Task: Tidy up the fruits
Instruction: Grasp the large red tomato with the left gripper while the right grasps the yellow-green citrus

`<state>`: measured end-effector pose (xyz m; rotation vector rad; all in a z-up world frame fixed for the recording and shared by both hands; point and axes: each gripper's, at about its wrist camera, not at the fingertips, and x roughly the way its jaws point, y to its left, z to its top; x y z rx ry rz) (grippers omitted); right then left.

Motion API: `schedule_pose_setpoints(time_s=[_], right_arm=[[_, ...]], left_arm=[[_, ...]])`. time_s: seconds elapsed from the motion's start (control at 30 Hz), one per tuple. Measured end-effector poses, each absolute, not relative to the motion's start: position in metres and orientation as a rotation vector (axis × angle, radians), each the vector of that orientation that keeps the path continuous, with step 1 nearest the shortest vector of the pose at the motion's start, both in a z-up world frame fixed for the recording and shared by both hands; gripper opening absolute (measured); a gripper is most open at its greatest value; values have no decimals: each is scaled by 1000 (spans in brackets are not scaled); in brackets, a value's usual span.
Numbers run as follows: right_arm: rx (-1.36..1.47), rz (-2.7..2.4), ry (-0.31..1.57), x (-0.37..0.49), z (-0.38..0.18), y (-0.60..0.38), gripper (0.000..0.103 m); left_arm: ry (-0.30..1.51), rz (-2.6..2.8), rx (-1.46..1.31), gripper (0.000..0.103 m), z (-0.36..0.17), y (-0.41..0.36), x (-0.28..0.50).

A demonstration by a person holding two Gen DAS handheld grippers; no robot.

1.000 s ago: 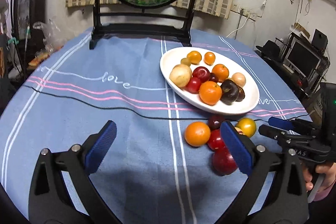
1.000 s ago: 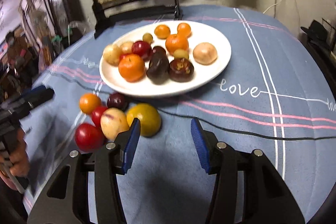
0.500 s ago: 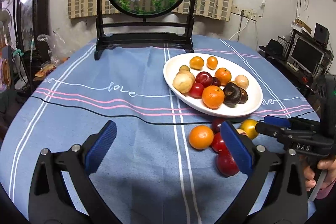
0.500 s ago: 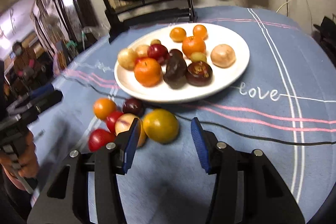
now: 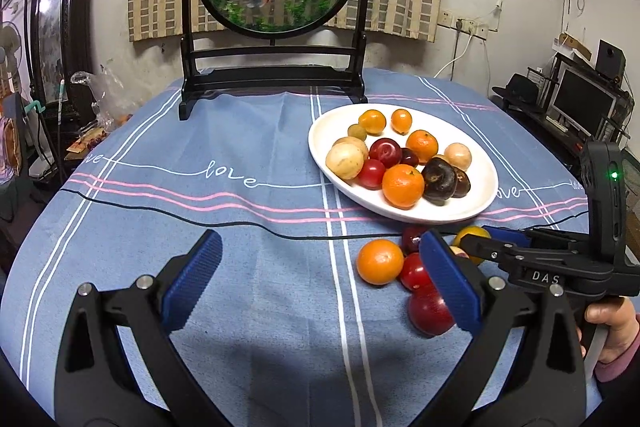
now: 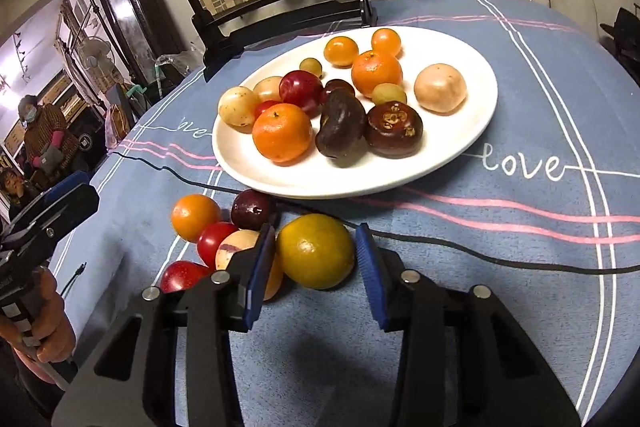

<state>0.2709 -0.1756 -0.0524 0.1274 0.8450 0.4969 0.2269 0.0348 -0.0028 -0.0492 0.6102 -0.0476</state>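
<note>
With the right gripper [image 6: 315, 259] set around the yellow fruit [image 6: 315, 255], fingers narrow but seemingly not yet pinching, this looks like the grasp step: squeeze, lift, carry ahead to the plate [image 6: 472, 143], while the left gripper [image 5: 318, 281] hangs wide open.

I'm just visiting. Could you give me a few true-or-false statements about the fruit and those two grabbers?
1. The right hand-held gripper has its blue pads on either side of the round yellow fruit. True.
2. The oval white plate holds no fruit. False: it holds many fruits.
3. The left hand-held gripper grips an orange. False: it is open, holding nothing.
4. The loose small orange lies on the blue tablecloth. True.
</note>
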Motion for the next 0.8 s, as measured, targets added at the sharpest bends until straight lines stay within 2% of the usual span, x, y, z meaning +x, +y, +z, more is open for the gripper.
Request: schedule_pose_setpoints(time_s=[0.33, 0.7, 0.8], right_arm=[[205, 504, 889, 272, -56, -185, 40], [221, 448, 764, 249, -21, -208, 40], [189, 452, 755, 247, -21, -201, 40]], left_arm=[[627, -106, 6, 101, -7, 22, 227], [640, -324, 270, 98, -26, -28, 194], [642, -298, 322, 86, -35, -33, 196]])
